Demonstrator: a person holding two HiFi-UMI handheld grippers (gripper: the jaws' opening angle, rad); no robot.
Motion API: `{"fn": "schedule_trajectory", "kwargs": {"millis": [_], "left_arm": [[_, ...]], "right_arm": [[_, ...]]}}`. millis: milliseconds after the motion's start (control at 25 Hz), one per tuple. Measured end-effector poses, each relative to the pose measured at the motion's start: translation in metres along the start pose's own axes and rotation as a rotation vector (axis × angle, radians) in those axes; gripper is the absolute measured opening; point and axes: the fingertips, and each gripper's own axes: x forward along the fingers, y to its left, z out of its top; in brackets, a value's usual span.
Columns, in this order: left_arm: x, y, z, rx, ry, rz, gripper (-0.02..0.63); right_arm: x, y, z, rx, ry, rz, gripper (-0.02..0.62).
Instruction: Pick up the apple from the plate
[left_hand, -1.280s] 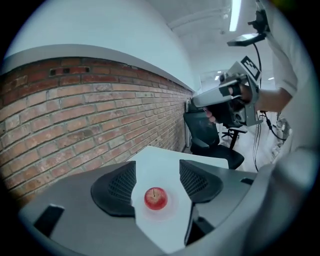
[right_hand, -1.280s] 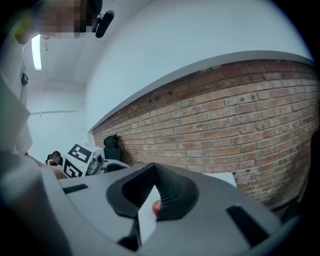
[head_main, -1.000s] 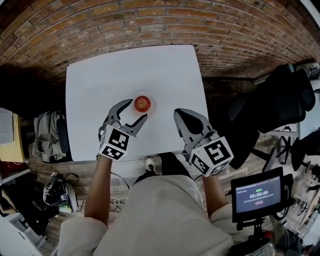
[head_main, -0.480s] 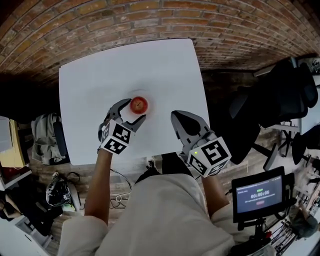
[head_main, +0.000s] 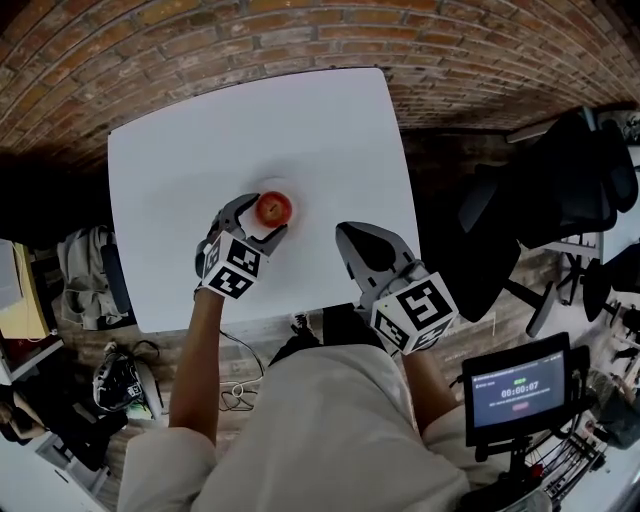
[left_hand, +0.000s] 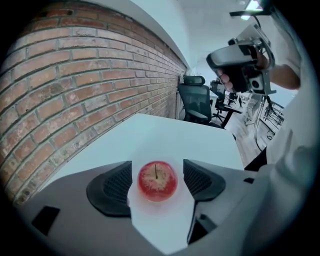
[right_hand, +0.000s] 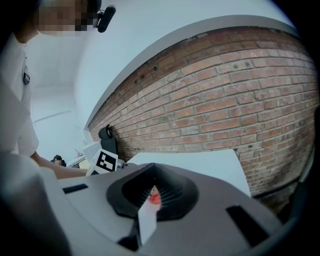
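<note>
Apple (head_main: 274, 208) on plate (head_main: 283, 187) on table (head_main: 300, 120), between left gripper (head_main: 268, 216) jaws.

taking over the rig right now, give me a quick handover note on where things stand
Left gripper: open, and its fingers have just been opening. The apple sits between them with a gap on each side, so it is not gripped.
Right gripper: fingers together and empty, off to the right of the plate, by the near right part of the table.
Apple: on the white plate, stem up, not lifted.
Done: the left gripper is lined up around the apple.
Left to do: close on the apple and lift it off the plate.
</note>
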Motion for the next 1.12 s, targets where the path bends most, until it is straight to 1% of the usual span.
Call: {"fn": "schedule_trajectory", "kwargs": {"millis": [120, 360, 560, 680, 840, 960, 1120], "left_arm": [[0.008, -0.001, -0.007, -0.002, 0.024, -0.017, 0.320], [0.023, -0.002, -0.029, 0.009, 0.127, -0.036, 0.348], [0.033, -0.001, -0.034, -0.004, 0.157, -0.050, 0.356], [0.041, -0.001, -0.039, 0.002, 0.188, -0.063, 0.382], [0.044, -0.002, -0.039, 0.006, 0.191, -0.073, 0.385], [0.048, -0.002, -0.040, 0.016, 0.198, -0.079, 0.385], [0.052, -0.001, -0.044, 0.046, 0.229, -0.072, 0.385]], "right_arm": [[0.002, -0.001, -0.003, 0.004, 0.008, -0.001, 0.002], [0.007, -0.010, -0.008, -0.002, 0.026, -0.007, 0.002], [0.009, -0.019, -0.014, 0.011, 0.044, -0.011, 0.002], [0.012, -0.022, -0.020, 0.019, 0.064, -0.001, 0.002], [0.013, -0.019, -0.025, 0.027, 0.077, 0.005, 0.002], [0.014, -0.018, -0.027, 0.030, 0.082, 0.005, 0.002], [0.013, -0.020, -0.028, 0.032, 0.082, 0.001, 0.002]]}}
